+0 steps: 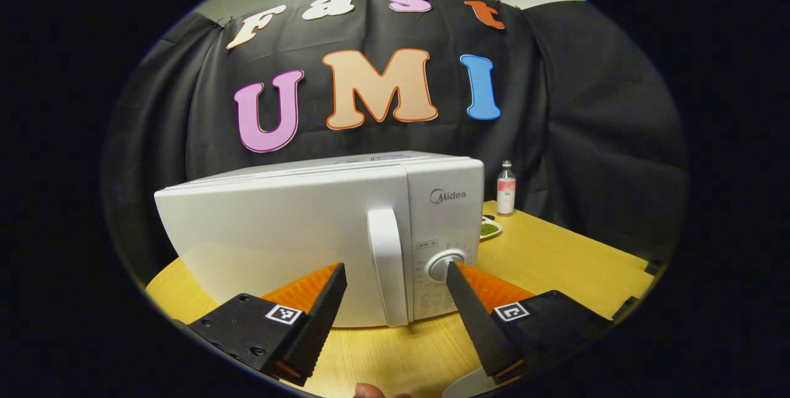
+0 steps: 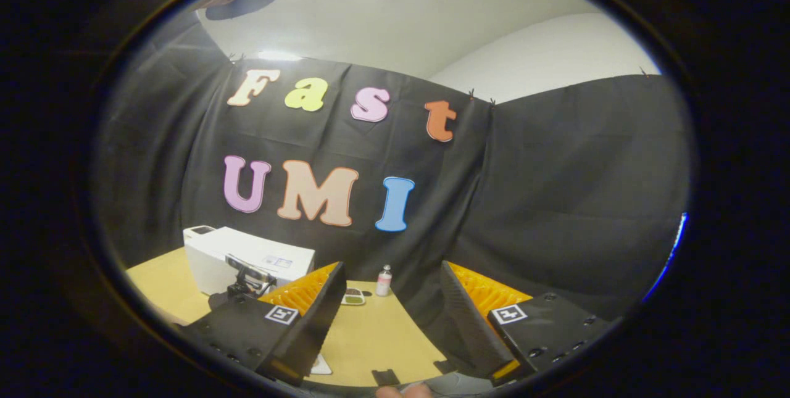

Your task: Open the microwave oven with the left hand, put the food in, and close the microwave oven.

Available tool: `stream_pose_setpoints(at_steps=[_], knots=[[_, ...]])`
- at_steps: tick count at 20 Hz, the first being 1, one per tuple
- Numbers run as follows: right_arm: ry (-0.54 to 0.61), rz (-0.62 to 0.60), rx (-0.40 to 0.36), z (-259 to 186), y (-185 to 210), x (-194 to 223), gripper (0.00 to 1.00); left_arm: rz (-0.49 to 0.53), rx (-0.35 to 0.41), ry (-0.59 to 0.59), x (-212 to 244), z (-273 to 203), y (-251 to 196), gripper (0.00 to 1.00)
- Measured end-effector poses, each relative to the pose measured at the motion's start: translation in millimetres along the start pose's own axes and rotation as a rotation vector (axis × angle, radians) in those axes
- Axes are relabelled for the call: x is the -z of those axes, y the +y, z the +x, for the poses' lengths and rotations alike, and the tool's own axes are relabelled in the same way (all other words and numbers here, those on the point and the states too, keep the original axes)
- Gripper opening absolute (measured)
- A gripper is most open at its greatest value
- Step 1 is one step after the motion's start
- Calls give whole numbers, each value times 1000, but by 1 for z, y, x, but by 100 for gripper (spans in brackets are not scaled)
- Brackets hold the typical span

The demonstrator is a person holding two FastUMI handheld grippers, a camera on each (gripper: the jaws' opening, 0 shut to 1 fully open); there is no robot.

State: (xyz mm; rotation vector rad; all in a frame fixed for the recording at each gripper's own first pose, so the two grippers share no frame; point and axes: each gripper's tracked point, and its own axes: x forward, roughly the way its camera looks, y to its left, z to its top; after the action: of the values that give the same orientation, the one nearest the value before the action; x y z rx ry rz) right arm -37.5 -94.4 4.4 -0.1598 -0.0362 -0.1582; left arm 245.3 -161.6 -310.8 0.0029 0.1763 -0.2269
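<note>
A: Where is the microwave oven?

B: It stands on the wooden worktop, in front of the black cloth wall. In the left gripper view it is close and turned a little, with its white door closed. The upright handle is on the right edge of the door, and just right of the handle is the control panel with a round knob.

A: And the left gripper?

B: Its fingers are apart. The handle and the knob appear between the two tips. I cannot tell if the tips touch the oven; they seem a little in front of it.

A: Where is the food?

B: Behind the right side of the oven there is a small plate with something green on it, lying on the worktop. Near it, closer to the cloth, stands a small bottle with a pale cap, upright.

A: What does the right gripper view give?

B: The right gripper is farther back and higher, and its fingers are also apart, with nothing between them. Between the tips, far off, I see the same bottle and the plate. The oven is to the left in that view, and in front of it the other gripper is seen. A bit of a fingertip of the person shows at the bottom edge.
</note>
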Motion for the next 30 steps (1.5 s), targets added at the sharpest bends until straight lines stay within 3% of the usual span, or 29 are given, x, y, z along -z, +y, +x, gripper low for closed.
stream_pose_setpoints(at_steps=[5,6,9,10,11,12,24,30], knots=[[-3,-16,18,-1,-8,-1,96,-18,-12,-10,-1,6,0,91],[0,-18,19,0,-9,0,96,-12,-11,-2,2,7,0,79],[4,-17,17,2,-9,1,96,16,8,28,9,9,-6,67],[4,-22,16,3,-9,1,96,31,-15,27,10,9,-1,51],[3,-27,14,3,-9,1,97,34,-33,30,10,9,7,48],[2,-33,13,3,-8,1,97,15,-28,24,10,9,5,25],[12,-45,12,1,-11,6,97,-17,0,42,9,11,4,9],[3,-45,18,-5,-12,3,97,-30,12,57,8,9,4,7]])
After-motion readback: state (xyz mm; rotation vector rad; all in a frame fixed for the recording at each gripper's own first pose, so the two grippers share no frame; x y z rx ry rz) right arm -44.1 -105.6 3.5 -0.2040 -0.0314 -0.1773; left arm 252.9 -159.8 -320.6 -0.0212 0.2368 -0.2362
